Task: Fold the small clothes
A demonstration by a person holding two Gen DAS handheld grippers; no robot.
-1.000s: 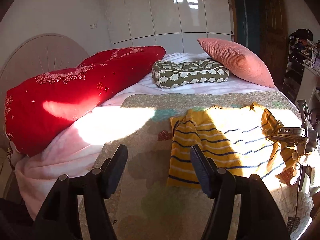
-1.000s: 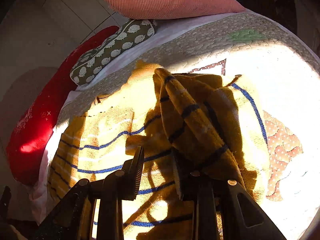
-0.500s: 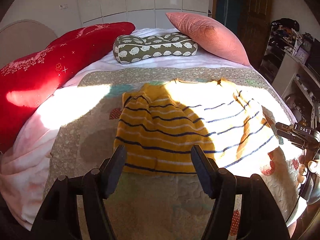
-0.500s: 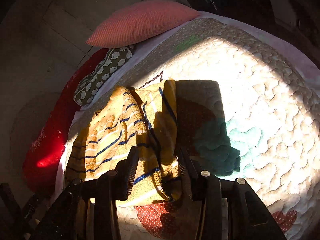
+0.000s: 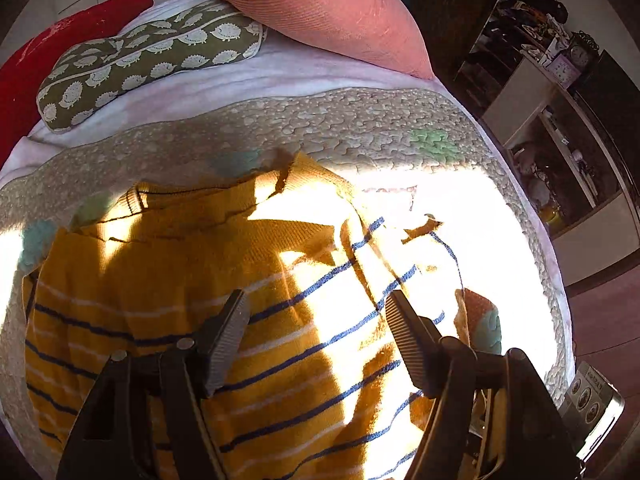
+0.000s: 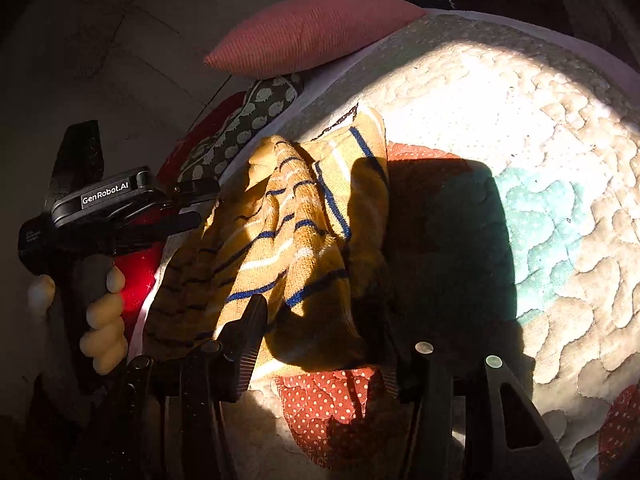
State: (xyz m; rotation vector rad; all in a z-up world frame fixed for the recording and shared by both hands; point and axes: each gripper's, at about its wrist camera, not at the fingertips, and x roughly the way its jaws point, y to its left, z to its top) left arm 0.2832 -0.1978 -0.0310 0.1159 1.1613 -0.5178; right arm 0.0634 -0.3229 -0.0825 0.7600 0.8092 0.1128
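A small yellow sweater with blue and white stripes [image 5: 168, 280] lies on the quilted bedspread [image 5: 360, 132]. My left gripper [image 5: 318, 320] is open and hovers just over the sweater's middle. In the right wrist view the sweater [image 6: 288, 232] lies bunched at the bed's edge. My right gripper [image 6: 324, 336] is open, with the sweater's near folded part lying between its jaws. The left gripper's body [image 6: 108, 208] and the hand holding it show at the left of that view.
A pink pillow [image 5: 320, 8], a green hedgehog-print cushion [image 5: 148, 64] and a red pillow [image 5: 24, 64] lie at the head of the bed. Shelves with clutter [image 5: 552, 60] stand to the right. Strong sunlight and shadows cross the quilt [image 6: 520, 120].
My left gripper has moved forward and down over the sweater. My right gripper has opened wider, with the sweater's edge lying slack between the jaws at the bed's edge.
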